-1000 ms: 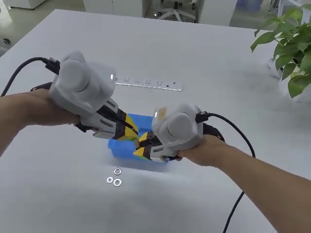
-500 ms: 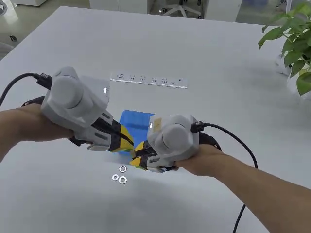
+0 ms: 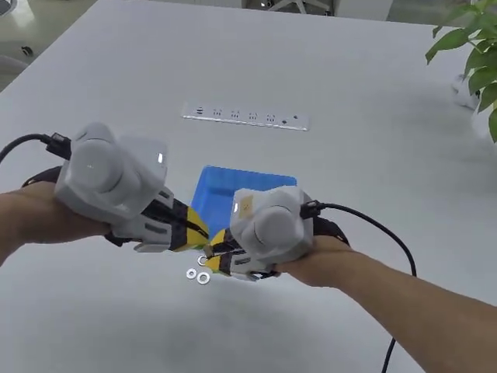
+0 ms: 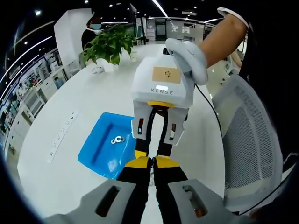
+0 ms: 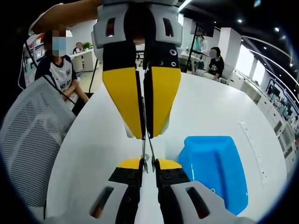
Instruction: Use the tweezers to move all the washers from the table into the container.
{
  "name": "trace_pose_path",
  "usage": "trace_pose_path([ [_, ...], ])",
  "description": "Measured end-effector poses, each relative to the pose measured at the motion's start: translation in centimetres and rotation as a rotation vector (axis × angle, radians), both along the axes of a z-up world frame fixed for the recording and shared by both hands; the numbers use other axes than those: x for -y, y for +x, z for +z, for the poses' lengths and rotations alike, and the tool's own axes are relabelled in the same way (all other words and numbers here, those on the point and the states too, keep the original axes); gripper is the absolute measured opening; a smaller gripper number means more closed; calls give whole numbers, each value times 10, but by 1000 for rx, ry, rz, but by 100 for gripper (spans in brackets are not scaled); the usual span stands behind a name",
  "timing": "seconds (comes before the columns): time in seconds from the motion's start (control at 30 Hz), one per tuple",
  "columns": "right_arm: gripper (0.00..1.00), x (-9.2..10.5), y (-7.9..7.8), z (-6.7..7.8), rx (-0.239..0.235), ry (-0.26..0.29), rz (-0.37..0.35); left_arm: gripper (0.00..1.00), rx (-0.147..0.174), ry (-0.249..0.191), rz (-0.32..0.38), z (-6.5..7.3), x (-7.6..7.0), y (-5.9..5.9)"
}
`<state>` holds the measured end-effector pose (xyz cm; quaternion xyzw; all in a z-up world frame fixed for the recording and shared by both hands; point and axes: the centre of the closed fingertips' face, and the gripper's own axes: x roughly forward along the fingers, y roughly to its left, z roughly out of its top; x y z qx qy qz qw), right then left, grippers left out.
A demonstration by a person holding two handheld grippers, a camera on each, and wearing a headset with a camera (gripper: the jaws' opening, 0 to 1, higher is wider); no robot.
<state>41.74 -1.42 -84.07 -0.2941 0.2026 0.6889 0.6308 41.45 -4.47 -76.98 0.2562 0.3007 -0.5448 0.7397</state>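
White XENSE-marked right gripper [image 4: 152,154], left gripper [image 5: 145,134]: fingers [image 5: 122,98] clenched on tweezers [image 5: 146,151].

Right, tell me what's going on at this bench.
A person is working with a handheld gripper in each hand. The left gripper and the right gripper meet tip to tip. Both look pinched on a thin pair of tweezers, on the near side of the blue container. A few washers already lie in the container. Three more washers sit on the white table beside the grippers, not yet moved.
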Motion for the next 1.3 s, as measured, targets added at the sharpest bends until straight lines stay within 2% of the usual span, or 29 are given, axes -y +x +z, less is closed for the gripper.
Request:
trace_pose_path([
  [0.53, 14, -11, -6, -8, -3, 30, 22, 6, 1, -4, 30, -12, -9, -5],
  [0.9, 14, -11, -13, -16, -19, 27, 34, 6, -17, -3, 28, -20, -9, -10],
  [1.3, 14, -12, -16, -15, -23, 37, 36, 6, -27, -9, 25, -20, -7, -11],
])
